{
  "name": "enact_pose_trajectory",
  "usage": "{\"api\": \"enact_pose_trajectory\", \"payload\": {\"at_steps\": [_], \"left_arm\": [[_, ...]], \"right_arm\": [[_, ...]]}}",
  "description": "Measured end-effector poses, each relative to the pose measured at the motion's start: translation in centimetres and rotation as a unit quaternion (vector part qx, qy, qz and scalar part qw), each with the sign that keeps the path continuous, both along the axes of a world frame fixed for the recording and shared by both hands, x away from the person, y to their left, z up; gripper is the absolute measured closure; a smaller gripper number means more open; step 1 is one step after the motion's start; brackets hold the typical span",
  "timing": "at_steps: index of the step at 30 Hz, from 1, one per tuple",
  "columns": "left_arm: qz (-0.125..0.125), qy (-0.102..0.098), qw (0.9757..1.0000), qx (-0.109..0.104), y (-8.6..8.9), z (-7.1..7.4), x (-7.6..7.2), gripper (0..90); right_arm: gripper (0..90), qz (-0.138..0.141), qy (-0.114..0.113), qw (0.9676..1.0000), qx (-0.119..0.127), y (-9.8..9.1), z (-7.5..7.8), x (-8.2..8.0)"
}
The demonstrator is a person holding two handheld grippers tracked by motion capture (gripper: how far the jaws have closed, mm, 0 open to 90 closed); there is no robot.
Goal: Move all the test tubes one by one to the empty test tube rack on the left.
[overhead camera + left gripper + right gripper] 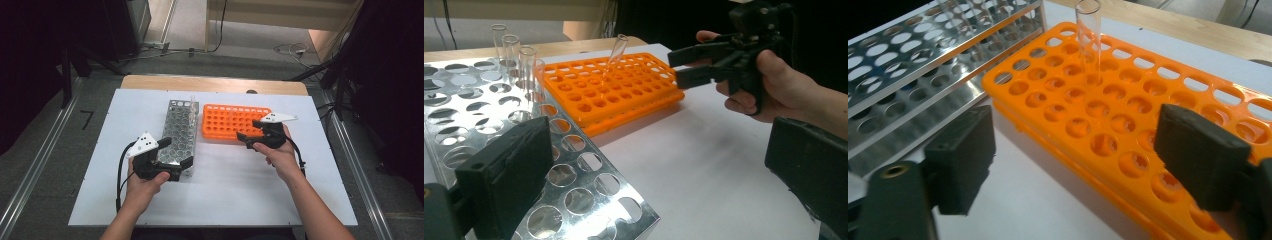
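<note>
While both forearms reach in from the near edge in the high view, the left hand-held gripper (176, 159) rests at the near end of the metal rack (179, 126), jaws spread and empty, and the right hand-held gripper (248, 136) sits just off the orange rack's (234, 121) near edge on the white counter (225, 190).

Seen from the left gripper view, four glass tubes (519, 65) stand in the metal rack beyond its jaws, and one tilted tube (614, 56) leans in the orange rack, ahead of the right hand-held gripper.

Looking along the right gripper view, that tube (1089, 40) stands well beyond the parted, empty jaws.
</note>
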State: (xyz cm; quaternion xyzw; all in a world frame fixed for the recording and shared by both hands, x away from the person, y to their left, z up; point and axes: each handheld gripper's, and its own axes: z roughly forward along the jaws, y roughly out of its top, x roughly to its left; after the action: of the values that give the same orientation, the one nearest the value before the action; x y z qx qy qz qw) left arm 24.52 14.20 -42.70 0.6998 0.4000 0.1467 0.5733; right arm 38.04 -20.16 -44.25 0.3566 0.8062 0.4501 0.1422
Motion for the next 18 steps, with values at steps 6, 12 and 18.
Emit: {"api": "enact_pose_trajectory", "payload": {"at_steps": [6, 12, 18], "left_arm": [[-0.003, 0.0, 1.0, 0.003, -0.2, -0.1, 0.0, 0.0], [-0.007, 0.001, 1.0, 0.002, -0.3, -0.2, -0.1, 0.0], [-0.006, 0.001, 1.0, -0.001, -0.1, -0.2, -0.1, 0.0]], "right_arm": [[34.9, -0.034, 0.003, 0.9994, -0.002, 1.7, -0.7, 1.5], [47.5, -0.051, 0.006, 0.9987, 0.001, 2.8, -0.8, 3.0], [55.1, -0.054, 0.019, 0.9983, 0.004, 4.0, -1.0, 4.2]]}}
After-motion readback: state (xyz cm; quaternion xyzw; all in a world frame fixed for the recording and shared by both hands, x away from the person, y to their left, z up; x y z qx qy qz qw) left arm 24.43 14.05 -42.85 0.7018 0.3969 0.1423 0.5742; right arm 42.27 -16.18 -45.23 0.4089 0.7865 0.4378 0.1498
